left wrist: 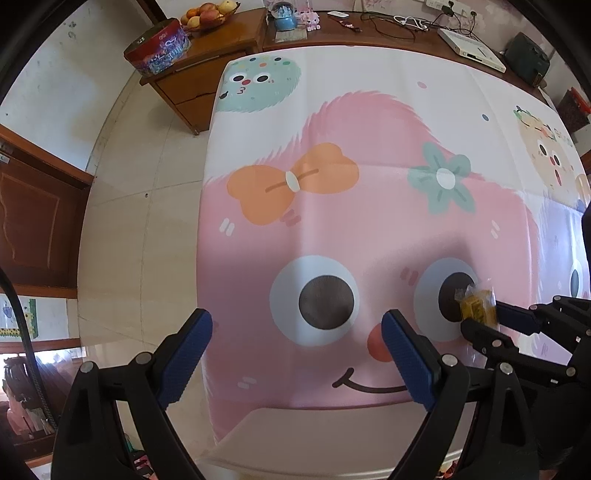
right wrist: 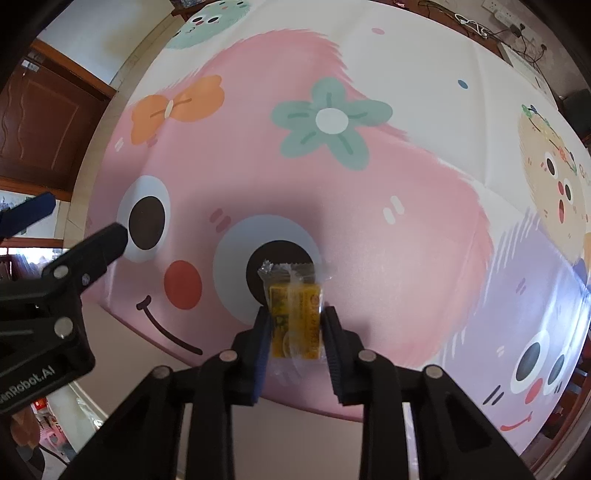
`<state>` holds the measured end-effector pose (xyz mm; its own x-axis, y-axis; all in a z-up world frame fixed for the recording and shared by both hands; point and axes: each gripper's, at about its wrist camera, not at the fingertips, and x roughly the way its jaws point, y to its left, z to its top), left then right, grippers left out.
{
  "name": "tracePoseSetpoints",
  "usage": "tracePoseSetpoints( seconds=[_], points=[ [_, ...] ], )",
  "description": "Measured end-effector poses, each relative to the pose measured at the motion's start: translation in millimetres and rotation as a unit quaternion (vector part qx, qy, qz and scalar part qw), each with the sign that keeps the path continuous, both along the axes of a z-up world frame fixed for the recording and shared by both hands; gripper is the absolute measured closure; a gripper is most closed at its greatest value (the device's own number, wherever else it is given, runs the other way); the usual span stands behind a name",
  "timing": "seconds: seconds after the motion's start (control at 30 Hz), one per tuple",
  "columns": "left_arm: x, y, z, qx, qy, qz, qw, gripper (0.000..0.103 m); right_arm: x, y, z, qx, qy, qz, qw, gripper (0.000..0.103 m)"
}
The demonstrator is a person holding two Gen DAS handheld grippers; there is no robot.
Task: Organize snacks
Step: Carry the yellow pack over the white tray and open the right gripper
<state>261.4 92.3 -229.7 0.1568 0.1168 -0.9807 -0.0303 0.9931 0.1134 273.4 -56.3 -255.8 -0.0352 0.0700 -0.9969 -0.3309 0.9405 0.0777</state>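
The right claw points down at the bench and pinches a small yellow snack packet in clear wrap, its blue pads pressed against the packet's two sides. In the right wrist view the packet sits just below the middle of the frame, over the dark pupil of a big cartoon eye printed on the pink tablecloth. The left claw hangs with its fingers spread wide and nothing between them, low in its own frame, above the cloth's other eye. From the left wrist view the packet shows at the right edge, held in the right claw. A round red tin and a bowl of fruit stand on a wooden cabinet in the upper left.
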Motion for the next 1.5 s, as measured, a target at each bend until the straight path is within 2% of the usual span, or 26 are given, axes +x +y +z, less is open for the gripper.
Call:
tracePoseSetpoints(
  seconds=[0.17,0.33,0.63,1.03,1.3,1.5],
  points=[
    [-8,-1,10,-0.006,-0.003,-0.003,1.0,0.011,0,-6,7,-0.003,-0.014,-0.019,1.0,0.076],
    [-20,-1,32,-0.009,-0.021,-0.012,0.9997,0.011,-4,-9,33,-0.001,-0.046,-0.04,0.998,0.076],
    [-45,5,83,-0.027,-0.071,-0.008,0.9971,0.011,-28,-7,109,0.0,-0.128,-0.05,0.99,0.076],
    [-101,1,151,-0.066,-0.15,-0.013,0.9864,0.011,-91,-16,198,0.026,-0.219,-0.063,0.973,0.076],
    [-153,-16,172,-0.071,-0.184,-0.045,0.9793,0.01,-146,-25,231,0.037,-0.255,-0.074,0.963,0.076],
    [-185,-24,172,-0.076,-0.192,-0.05,0.9772,0.01,-182,-31,232,0.04,-0.258,-0.086,0.961,0.076]
  ],
)
